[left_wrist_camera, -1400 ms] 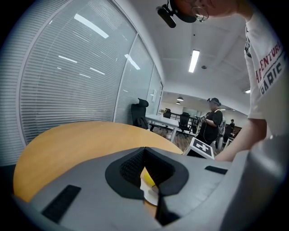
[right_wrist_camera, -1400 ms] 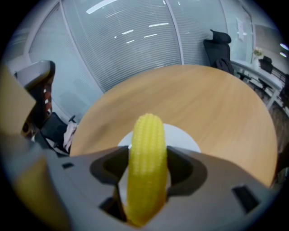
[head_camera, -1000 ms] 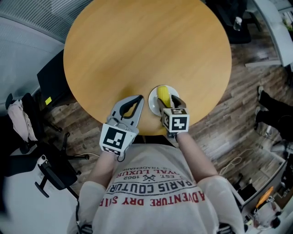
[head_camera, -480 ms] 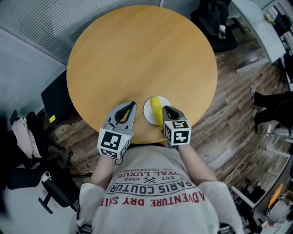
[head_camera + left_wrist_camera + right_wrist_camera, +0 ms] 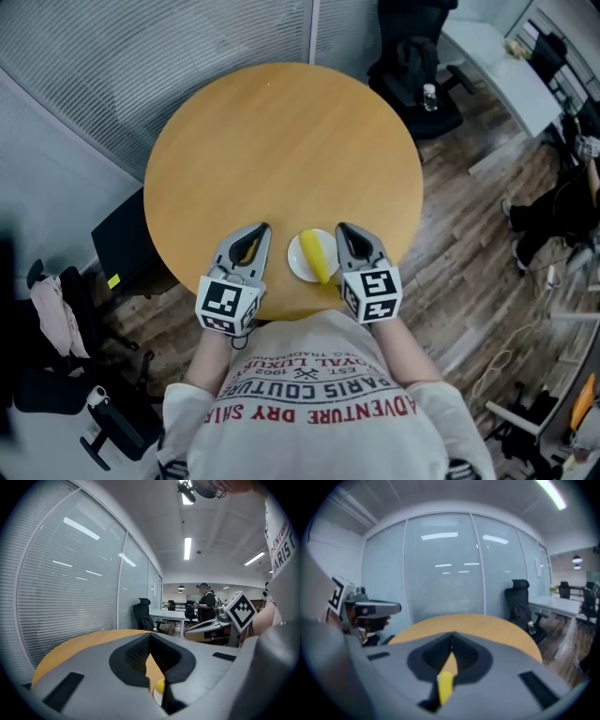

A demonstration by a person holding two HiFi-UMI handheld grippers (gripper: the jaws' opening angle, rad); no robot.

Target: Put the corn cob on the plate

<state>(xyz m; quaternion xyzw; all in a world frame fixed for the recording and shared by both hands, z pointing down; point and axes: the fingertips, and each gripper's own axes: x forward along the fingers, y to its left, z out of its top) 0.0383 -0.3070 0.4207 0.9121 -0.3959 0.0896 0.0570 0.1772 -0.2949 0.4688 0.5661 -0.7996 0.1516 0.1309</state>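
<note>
Honey-coloured wood veneer covers the round tabletop (image 5: 281, 141). Near its edge closest to the person sits a small white plate (image 5: 296, 265). The corn (image 5: 316, 256), a short smooth yellow cob, lies on the plate, slanting across it.

The person's pale shirt (image 5: 319, 398) carries red and dark print, upside down in the head view: "ADVENTURE", "PARIS COUTURE", "ROYAL LUXUR" and "EST. 1962". The left gripper view catches only scraps of these letters, cut off at its right edge.

The left gripper (image 5: 262, 229) is just left of the plate and the right gripper (image 5: 340, 227) just right of it. Both are grey moulded shells, and each carries a cube (image 5: 375, 293) with black-and-white square markers. Neither touches the corn.

In each gripper's own view the jaws meet at their tips with nothing clamped between them. Behind the tips, the textured black pads (image 5: 133, 656) bow apart into a teardrop opening. Through that opening the left gripper view shows a dab of yellow corn and a sliver of plate rim, with the rest hidden by the jaws. The right gripper view shows a blurred yellow strip of corn in the same way. Whether the grippers rest on the tabletop or hang above it cannot be told.

Behind stand glass walls with slatted blinds (image 5: 70, 597) and a black chair (image 5: 520, 604).
</note>
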